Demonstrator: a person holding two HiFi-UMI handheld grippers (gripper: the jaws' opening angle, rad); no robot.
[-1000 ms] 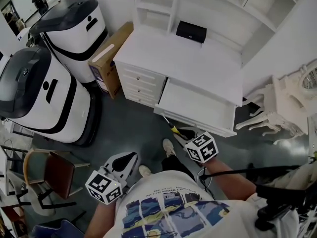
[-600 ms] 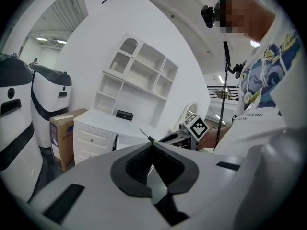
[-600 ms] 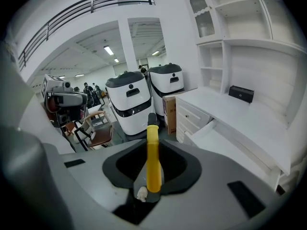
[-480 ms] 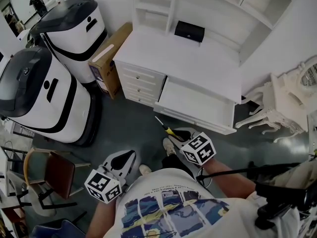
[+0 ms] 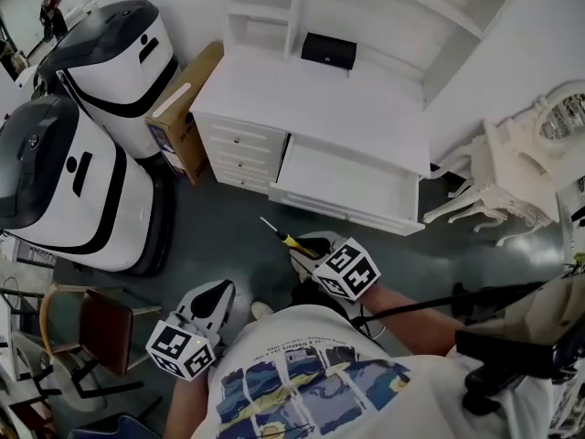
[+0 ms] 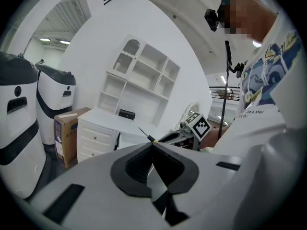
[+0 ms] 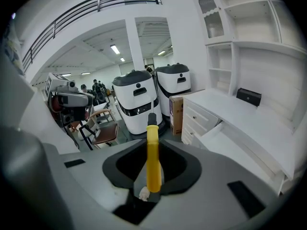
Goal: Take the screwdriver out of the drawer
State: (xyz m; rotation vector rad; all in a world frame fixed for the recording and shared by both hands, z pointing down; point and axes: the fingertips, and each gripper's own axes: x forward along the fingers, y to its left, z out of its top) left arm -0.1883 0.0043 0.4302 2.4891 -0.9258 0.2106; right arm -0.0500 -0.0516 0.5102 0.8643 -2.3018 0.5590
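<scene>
The screwdriver [image 5: 285,240], with a yellow handle and a thin dark shaft, is clamped by its handle in my right gripper [image 5: 302,247], which is shut on it and held over the grey floor, clear of the drawer. In the right gripper view the yellow handle [image 7: 152,159] stands up between the jaws. The white desk's [image 5: 274,90] wide drawer [image 5: 352,190] is pulled out, its inside bare and white. My left gripper [image 5: 222,291] hangs low at the left, its pads [image 6: 144,164] meeting with nothing in them. The left gripper view also shows the screwdriver [image 6: 145,133].
Two large white-and-black machines [image 5: 55,172] stand at the left, with a cardboard box [image 5: 178,117] leaning by the desk's small drawers. A black box [image 5: 328,50] sits on the desk. A chair [image 5: 101,323] is at the lower left, ornate white furniture [image 5: 498,176] at the right.
My right gripper has drawn back from the drawer's front edge with the screwdriver, left and towards me. The left gripper has stayed where it was.
</scene>
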